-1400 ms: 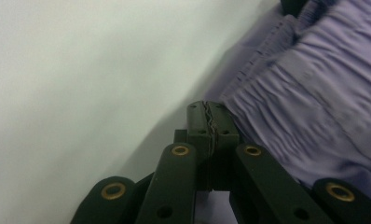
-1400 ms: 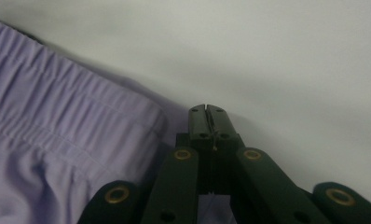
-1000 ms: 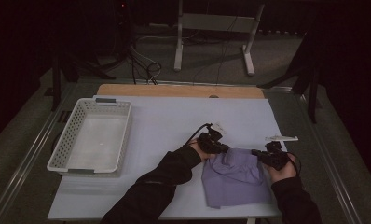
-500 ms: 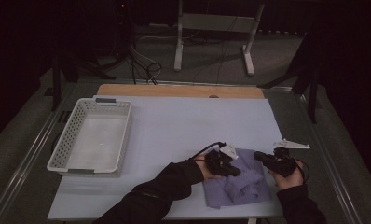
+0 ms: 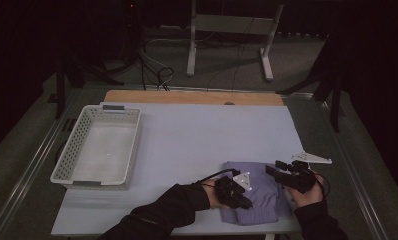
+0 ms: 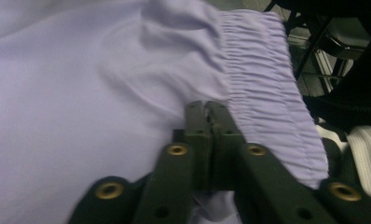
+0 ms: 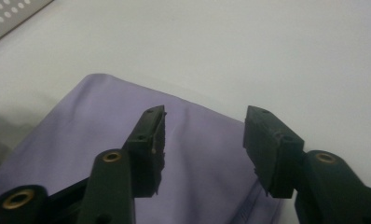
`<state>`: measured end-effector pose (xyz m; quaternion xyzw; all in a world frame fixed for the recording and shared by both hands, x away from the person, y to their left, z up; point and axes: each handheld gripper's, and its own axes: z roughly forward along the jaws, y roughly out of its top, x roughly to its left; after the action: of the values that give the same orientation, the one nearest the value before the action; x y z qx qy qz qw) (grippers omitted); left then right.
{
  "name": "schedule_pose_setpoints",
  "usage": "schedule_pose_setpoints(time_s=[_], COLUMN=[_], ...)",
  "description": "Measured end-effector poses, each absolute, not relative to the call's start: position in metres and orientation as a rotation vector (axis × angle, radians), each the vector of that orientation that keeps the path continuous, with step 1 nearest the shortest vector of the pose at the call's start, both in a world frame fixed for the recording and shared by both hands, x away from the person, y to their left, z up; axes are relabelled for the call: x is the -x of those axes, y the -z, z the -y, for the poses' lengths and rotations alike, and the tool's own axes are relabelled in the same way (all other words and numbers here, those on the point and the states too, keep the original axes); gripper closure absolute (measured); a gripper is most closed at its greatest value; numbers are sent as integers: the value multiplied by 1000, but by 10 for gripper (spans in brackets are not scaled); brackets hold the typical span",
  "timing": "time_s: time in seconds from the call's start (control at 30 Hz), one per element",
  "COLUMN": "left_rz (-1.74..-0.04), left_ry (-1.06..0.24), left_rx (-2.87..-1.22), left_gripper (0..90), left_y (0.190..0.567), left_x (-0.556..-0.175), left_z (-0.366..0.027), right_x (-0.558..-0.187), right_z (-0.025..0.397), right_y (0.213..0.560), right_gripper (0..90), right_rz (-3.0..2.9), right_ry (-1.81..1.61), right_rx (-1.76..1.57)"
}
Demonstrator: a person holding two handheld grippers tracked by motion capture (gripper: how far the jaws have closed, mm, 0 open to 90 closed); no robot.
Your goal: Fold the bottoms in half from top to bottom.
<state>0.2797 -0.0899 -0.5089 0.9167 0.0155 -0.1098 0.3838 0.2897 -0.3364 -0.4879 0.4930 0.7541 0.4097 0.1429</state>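
Observation:
A lavender garment (image 5: 262, 197) with an elastic waistband (image 6: 263, 88) lies folded at the table's near edge. My left gripper (image 5: 243, 201) rests on its left part. In the left gripper view its jaws (image 6: 206, 109) are shut, pinching the fabric (image 6: 81, 93) just beside the waistband, and creases run out from the tips. My right gripper (image 5: 277, 169) is at the garment's right edge, pointing left. In the right gripper view it (image 7: 204, 128) stands open just above the lavender cloth (image 7: 81, 135), with nothing between its fingers.
A white perforated basket (image 5: 67, 165) stands empty at the left of the pale table (image 5: 197, 135). A wooden strip (image 5: 192, 96) runs along the far edge. Cables and a metal stand (image 5: 227, 30) are on the floor beyond.
Both hands have come toward the near edge, bringing the garment with them. The garment now lies in a smaller, folded shape.

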Motion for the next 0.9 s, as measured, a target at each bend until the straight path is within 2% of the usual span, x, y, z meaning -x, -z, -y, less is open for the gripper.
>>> schedule_pose_setpoints(time_s=[0.03,0.07,0.1,0.13,0.2,0.27,0.3,0.37,0.43,0.5,0.6,0.7,0.9], left_rz=[-40,-40,-92,-92,-126,-164,-190,-261,-315,-371,-445,-501,-687], left_ry=[247,247,225,225,196,183,170,160,145,90,2,-110,-108], left_rx=[-2331,-2331,-2307,-2307,-2281,-2253,-2240,-2207,-2182,-2148,-2116,-2113,-2042], left_gripper=[722,652,602,539,436,352,352,280,161,142,63,60,56], left_y=[509,509,508,508,505,502,500,495,491,486,479,476,480], left_x=[-278,-278,-280,-280,-283,-289,-292,-299,-305,-310,-316,-320,-335], left_z=[90,90,89,89,85,81,78,70,64,57,49,42,31], right_x=[-289,-289,-289,-289,-288,-288,-288,-287,-287,-286,-287,-286,-289], right_z=[335,335,335,335,336,336,336,337,339,341,346,347,347], right_y=[488,488,487,487,485,484,484,481,477,472,466,461,462], right_gripper=[370,370,298,298,191,188,184,156,140,146,142,130,95], right_rz=[-2167,-2167,-2165,-2165,-2180,-2180,-2181,-2182,-2184,-2175,-2191,-2192,-2210], right_ry=[-1187,-1187,-1194,-1194,-1235,-1248,-1260,-1256,-1290,-1311,-1354,-1346,-1298], right_rx=[-1418,-1418,-1407,-1407,-1363,-1360,-1360,-1326,-1290,-1240,-1180,-1134,-1112])
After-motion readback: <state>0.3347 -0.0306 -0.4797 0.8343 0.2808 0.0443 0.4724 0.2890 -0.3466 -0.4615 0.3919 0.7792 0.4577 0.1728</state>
